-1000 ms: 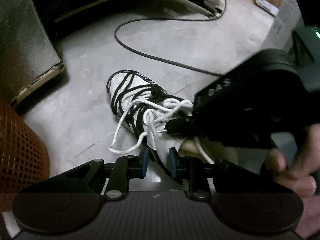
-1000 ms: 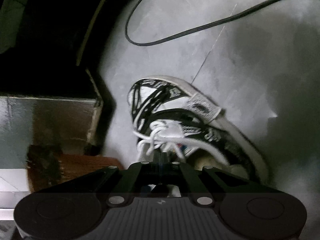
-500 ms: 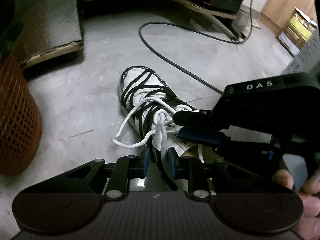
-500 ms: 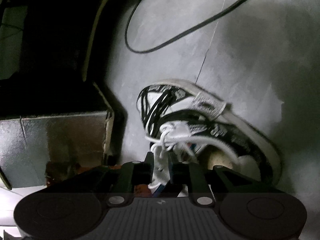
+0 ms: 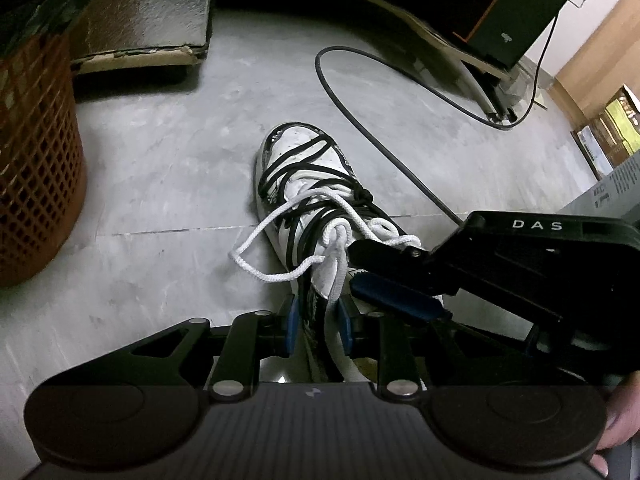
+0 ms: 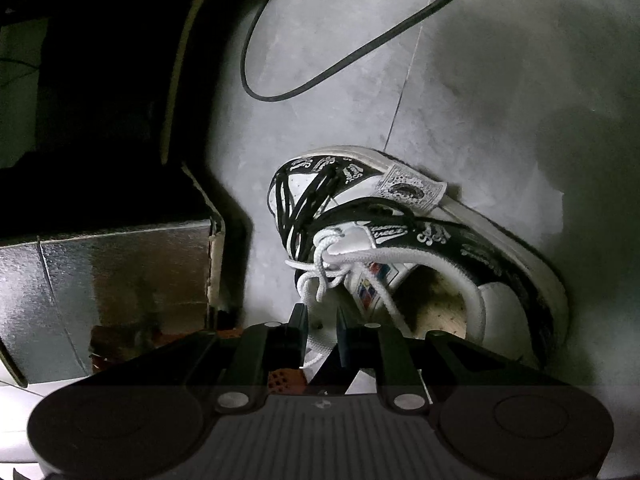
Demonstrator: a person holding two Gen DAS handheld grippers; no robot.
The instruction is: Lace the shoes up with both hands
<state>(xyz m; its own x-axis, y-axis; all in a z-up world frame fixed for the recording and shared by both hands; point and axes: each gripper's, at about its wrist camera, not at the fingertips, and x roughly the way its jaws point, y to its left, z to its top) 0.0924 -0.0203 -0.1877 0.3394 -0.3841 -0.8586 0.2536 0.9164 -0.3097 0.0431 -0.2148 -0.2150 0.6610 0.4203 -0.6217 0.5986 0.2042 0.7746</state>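
Looking down past the left gripper [image 5: 317, 326]: jaws partly apart, blue pads either side of a strand of white lace [image 5: 335, 300], with a gap visible and no squeeze to be seen. Just ahead and to the right, the right gripper [image 5: 354, 266], coming in from the side beside the knot [image 5: 338, 236], fingers apart and nothing pinched between them. Having just opened, by its own camera [image 6: 321, 324], with a loose strand crossing low between the fingers.

Further out, the shoe [image 5: 304, 168], white with black lacing, lying on the grey floor [image 5: 160, 200], toe pointing away. One lace loop [image 5: 256, 256] trailing to the left onto the floor. Beyond that, a black cable [image 5: 400, 160] curving across, an orange basket [image 5: 36, 160] at the left edge and a foil-faced board [image 6: 100, 280] lying beside it.

Hard to make out: where the strand goes below the left pads, hidden by the gripper body; the heel end, covered in the left view by the right gripper. Only fingertips of a hand [image 5: 620, 420] showing at the lower right corner.

Compared with a second ago: right gripper no longer clamped shut at the knot; left view rolled, basket now more upright; shoe in the same place.
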